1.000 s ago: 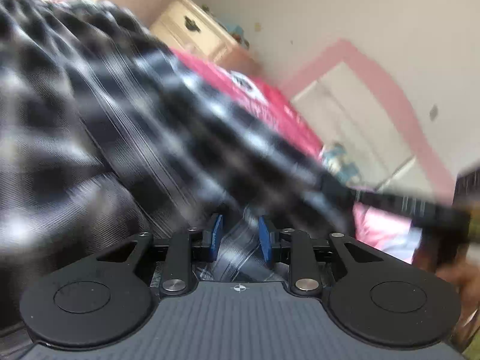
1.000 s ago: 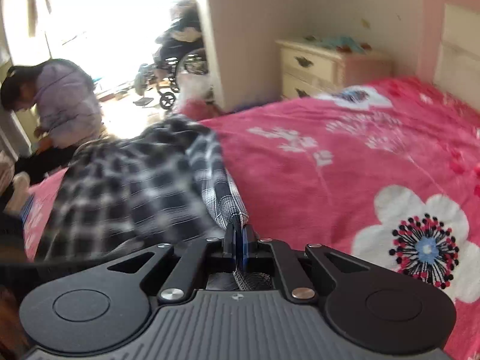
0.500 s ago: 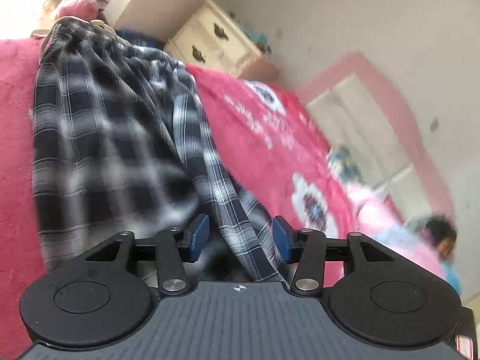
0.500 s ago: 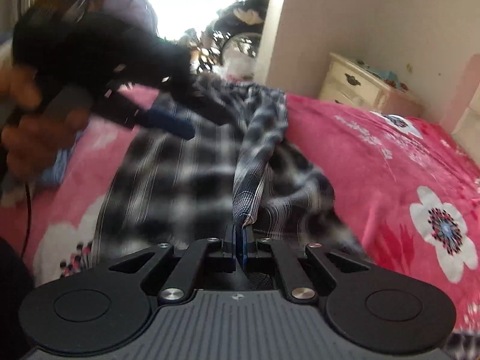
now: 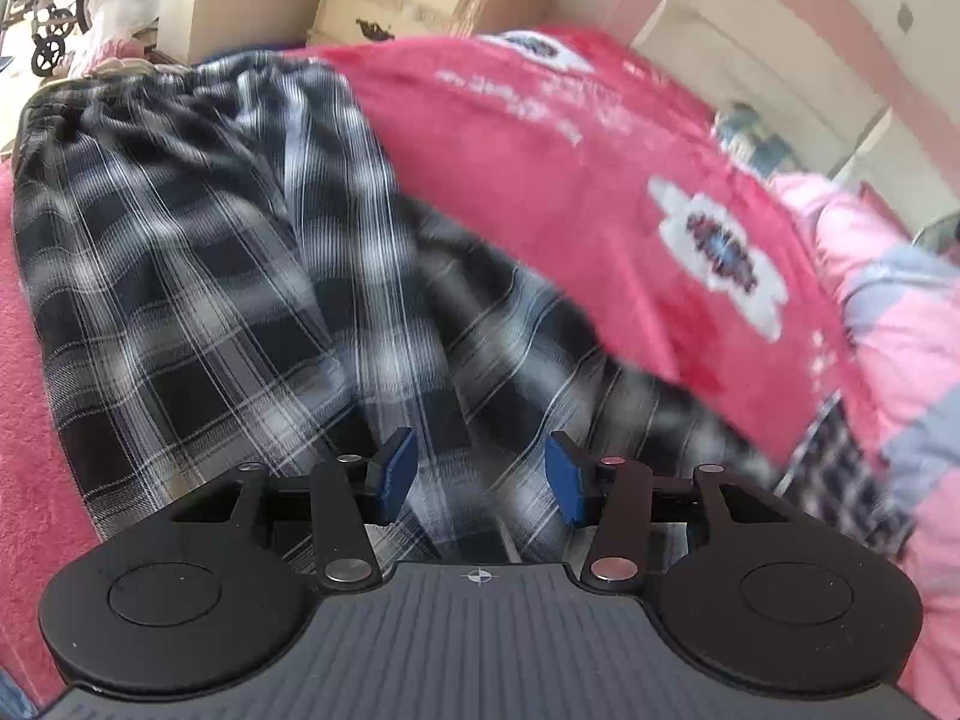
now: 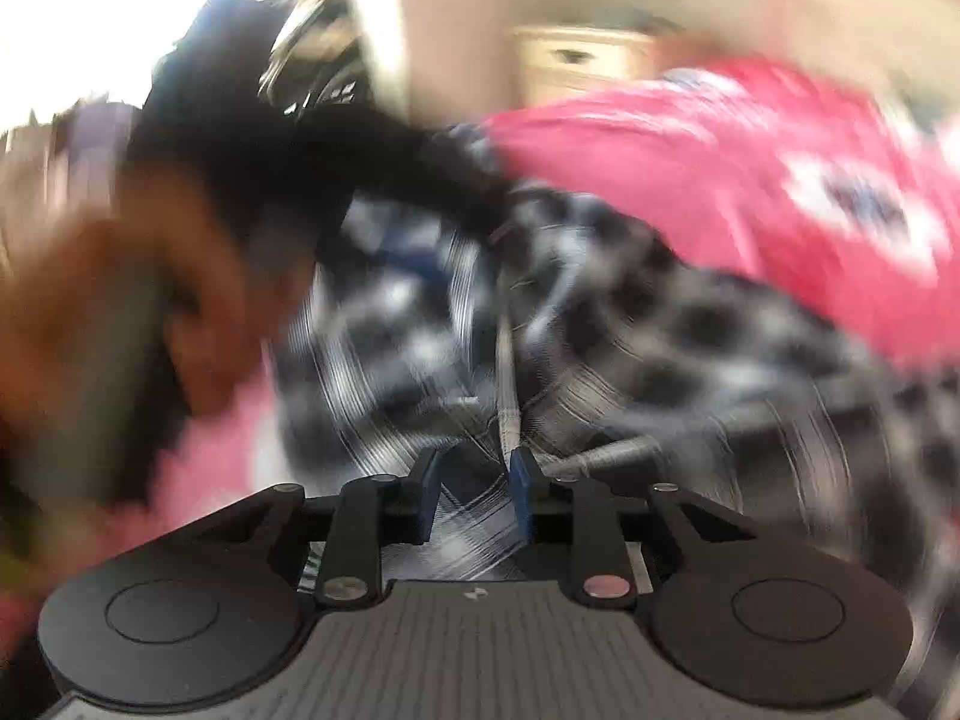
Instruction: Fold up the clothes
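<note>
The black-and-white plaid cloth garment (image 5: 198,276) is spread on the pink floral blanket (image 5: 540,138), from 6 to 10 o'clock. The left gripper (image 5: 478,471) is parted, empty. The right gripper (image 6: 477,495), clamped on a fold half a second ago, has just been opening; cloth lies between its jaws, ungripped.

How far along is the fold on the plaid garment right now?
Done: the black-and-white plaid garment lies doubled over on the pink floral bedspread. In hand: nothing; the left tool is open above it, and the right tool has just been opening, cloth loose between its jaws. Left: further folds, smoothing.
</note>
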